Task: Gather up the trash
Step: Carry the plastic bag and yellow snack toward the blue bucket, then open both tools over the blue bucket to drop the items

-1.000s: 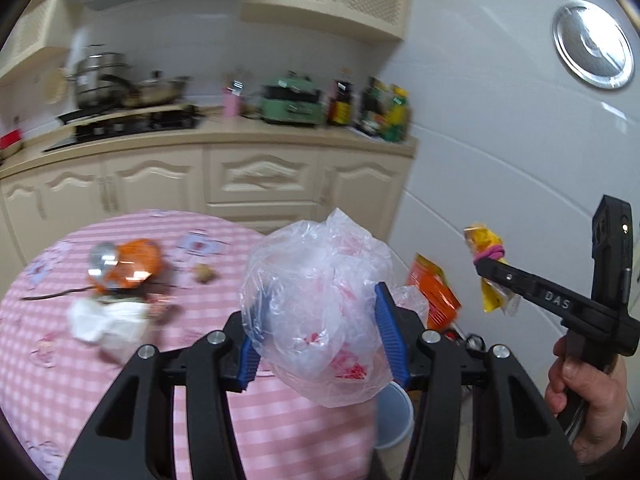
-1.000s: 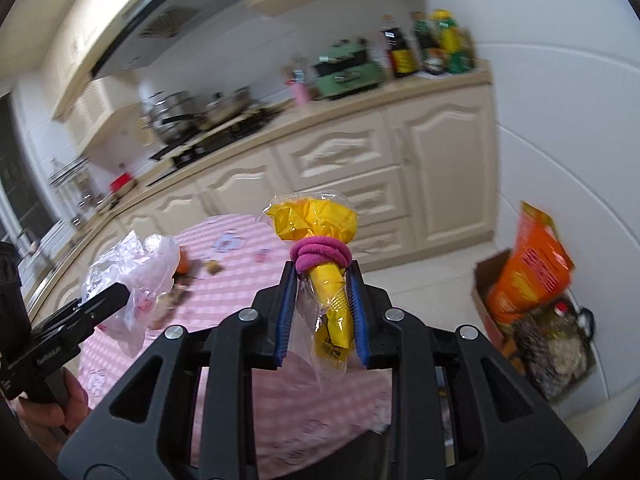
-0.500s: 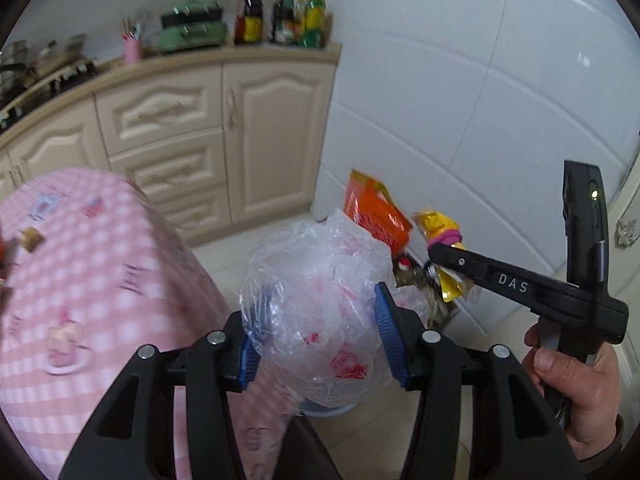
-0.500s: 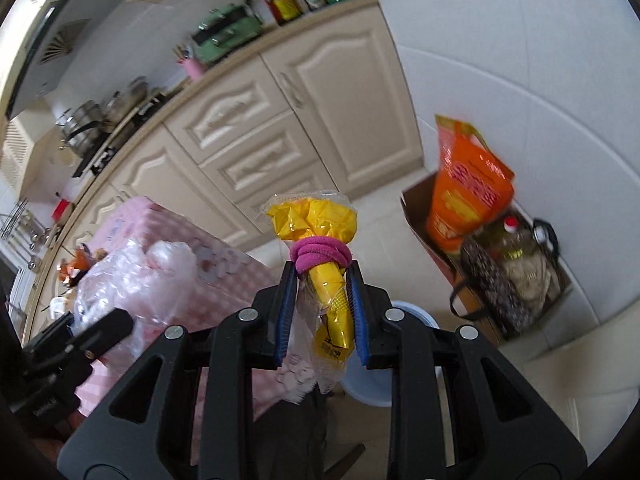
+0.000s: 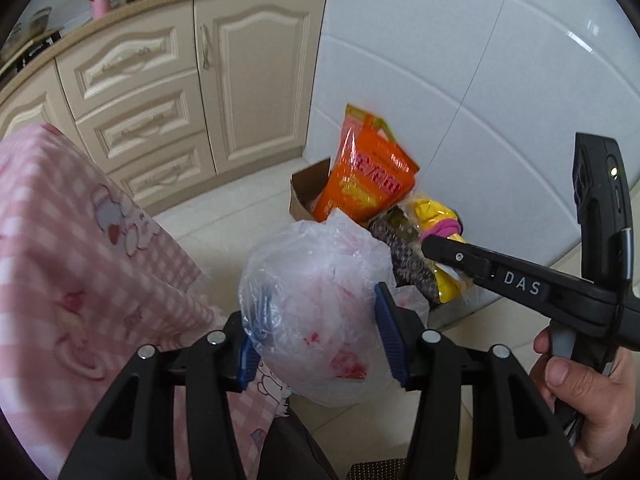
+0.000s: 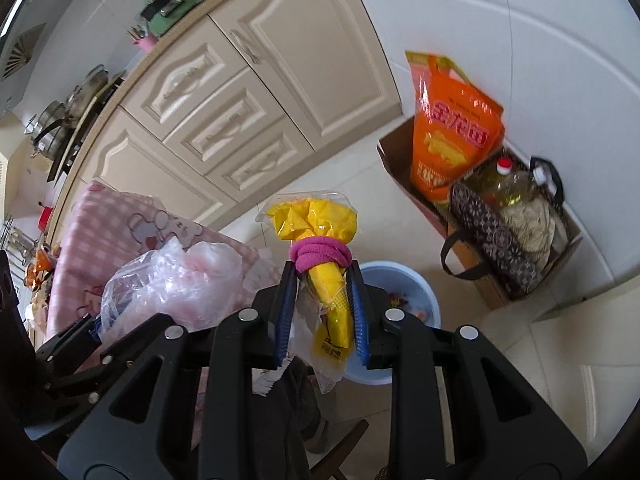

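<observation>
The left gripper [image 5: 320,334] fills the lower middle of the left wrist view, and its jaws are closed on a crumpled clear plastic bag [image 5: 316,308] with red marks, which bulges between the blue pads [image 5: 390,340]. In the right wrist view this same bag [image 6: 176,280] shows at the left of the frame.

The right gripper [image 6: 320,312] stands in the lower middle of its own view. Its jaws are narrow and pinch a yellow wrapper [image 6: 324,276] that is bound with a pink band [image 6: 320,254]. In the left wrist view the right gripper [image 5: 432,246] comes in from the right side, held by a hand [image 5: 592,396], with the yellow wrapper [image 5: 434,212] at its tip.

Just behind the right gripper's jaws, on the floor, is a light blue bin [image 6: 400,292] with some coloured scraps inside. At the upper right of the frame an orange bag [image 6: 452,128] leans in a cardboard box [image 6: 396,160] against the white wall. A pink checked cloth [image 5: 72,264] covers the counter at the left of the left wrist view.
</observation>
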Demonstrator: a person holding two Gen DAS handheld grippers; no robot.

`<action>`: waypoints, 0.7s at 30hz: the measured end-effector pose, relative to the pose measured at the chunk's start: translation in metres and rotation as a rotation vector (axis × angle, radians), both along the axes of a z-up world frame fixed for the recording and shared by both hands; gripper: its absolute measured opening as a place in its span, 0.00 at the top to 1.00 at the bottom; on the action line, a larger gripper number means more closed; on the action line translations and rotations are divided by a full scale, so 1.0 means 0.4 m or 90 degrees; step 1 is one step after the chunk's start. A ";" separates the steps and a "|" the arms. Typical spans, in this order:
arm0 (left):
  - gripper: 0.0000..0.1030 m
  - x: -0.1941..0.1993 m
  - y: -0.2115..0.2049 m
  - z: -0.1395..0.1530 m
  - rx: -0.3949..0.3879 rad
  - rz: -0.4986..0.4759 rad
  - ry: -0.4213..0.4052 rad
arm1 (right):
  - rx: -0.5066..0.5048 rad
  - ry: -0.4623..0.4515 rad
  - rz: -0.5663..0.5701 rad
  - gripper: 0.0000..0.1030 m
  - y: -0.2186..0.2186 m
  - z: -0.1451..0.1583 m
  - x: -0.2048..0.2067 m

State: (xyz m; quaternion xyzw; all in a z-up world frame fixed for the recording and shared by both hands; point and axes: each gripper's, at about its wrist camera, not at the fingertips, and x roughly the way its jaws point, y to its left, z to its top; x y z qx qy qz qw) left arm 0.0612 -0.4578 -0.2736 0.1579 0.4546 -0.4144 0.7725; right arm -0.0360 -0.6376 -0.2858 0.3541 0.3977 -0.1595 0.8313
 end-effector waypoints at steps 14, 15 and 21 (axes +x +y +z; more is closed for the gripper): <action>0.19 0.039 -0.059 -0.112 0.086 0.007 0.013 | 0.072 0.013 -0.055 0.11 -0.045 -0.100 -0.003; 0.19 0.039 -0.055 -0.108 0.086 0.010 0.011 | 0.068 0.015 -0.058 0.09 -0.045 -0.097 -0.006; 0.19 0.027 -0.031 -0.067 0.075 0.021 -0.005 | 0.047 0.022 -0.061 0.06 -0.036 -0.071 -0.016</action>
